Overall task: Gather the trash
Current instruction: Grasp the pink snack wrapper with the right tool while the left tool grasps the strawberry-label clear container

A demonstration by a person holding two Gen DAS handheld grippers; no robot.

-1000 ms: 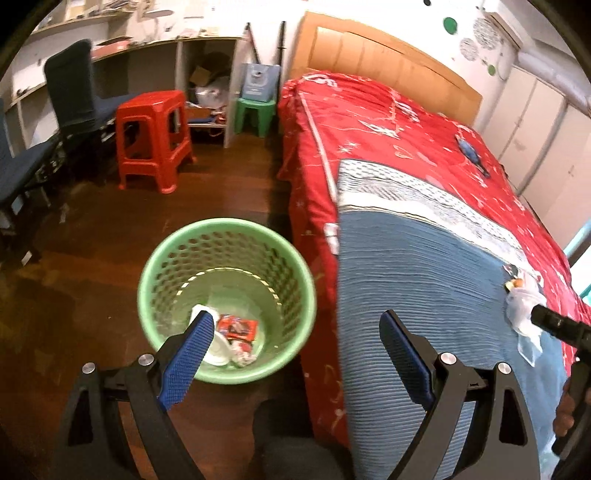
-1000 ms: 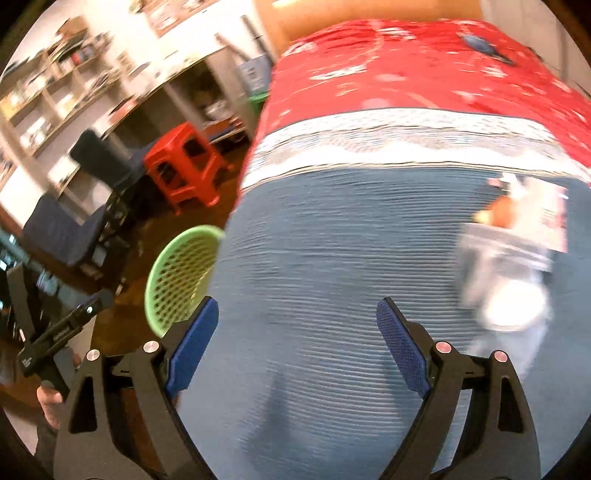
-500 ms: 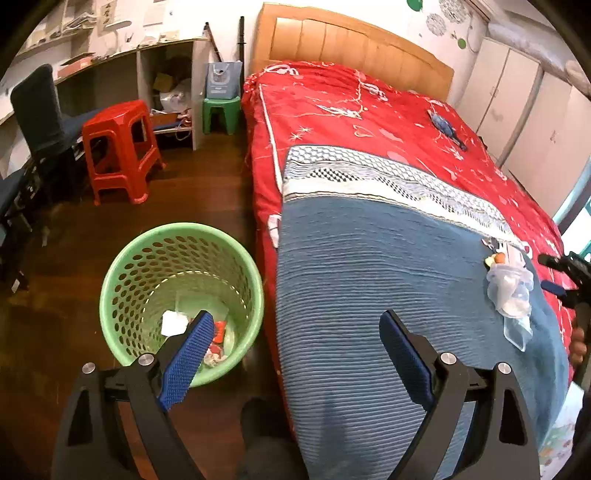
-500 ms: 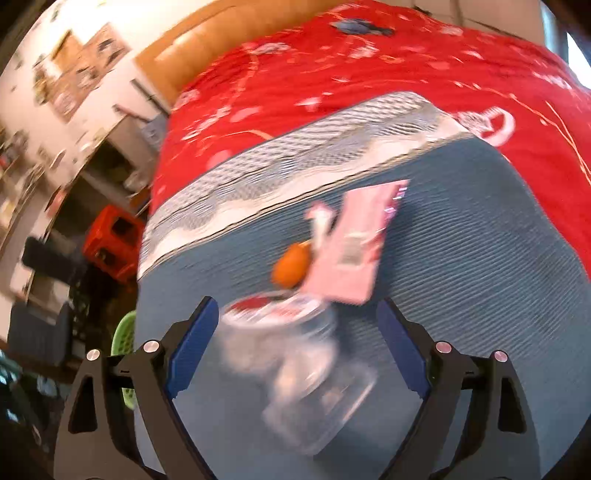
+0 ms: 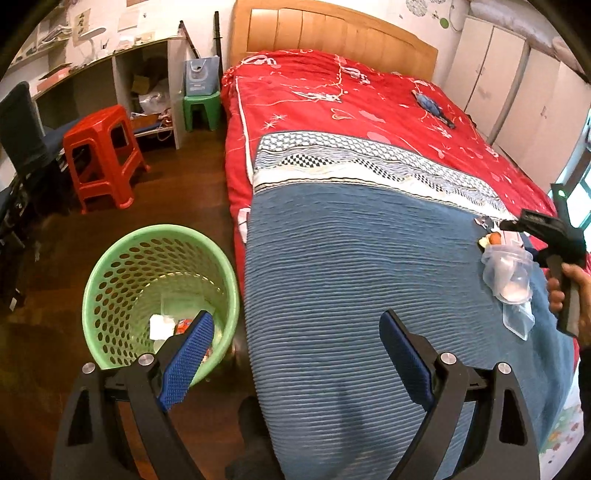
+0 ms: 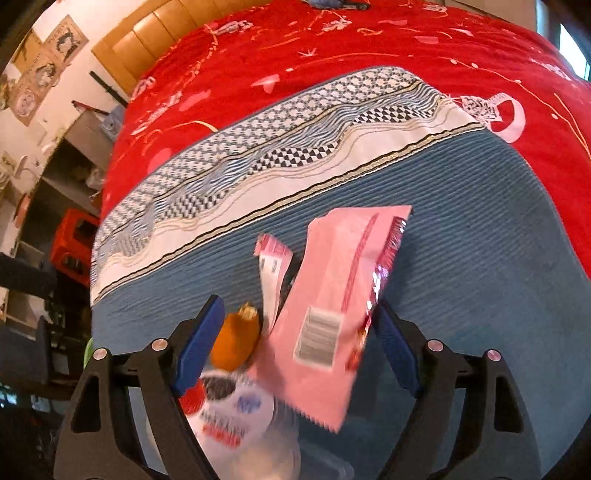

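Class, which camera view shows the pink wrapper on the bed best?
The right wrist view: the pink wrapper fills the middle, barcode visible, between the open right gripper fingers. The left wrist view shows only a sliver beside the clear bag.

- Perforated waste basket (image 5: 159, 295) on the floor, just left of the bed (image 5: 351, 110); scraps inside at the bottom.
- Ribbed blanket (image 5: 351, 295) over the bed's near end; quilt (image 5: 332, 96) behind it, toward the headboard (image 5: 332, 33).
- Plastic stool (image 5: 99, 155) on the floor behind the basket; smaller stool (image 5: 201, 107) farther back, by the headboard corner.
- On the blanket's right side: snack wrapper (image 6: 340, 310), peel piece (image 6: 236, 339) left of it, clear plastic cup (image 6: 236, 417) nearest.
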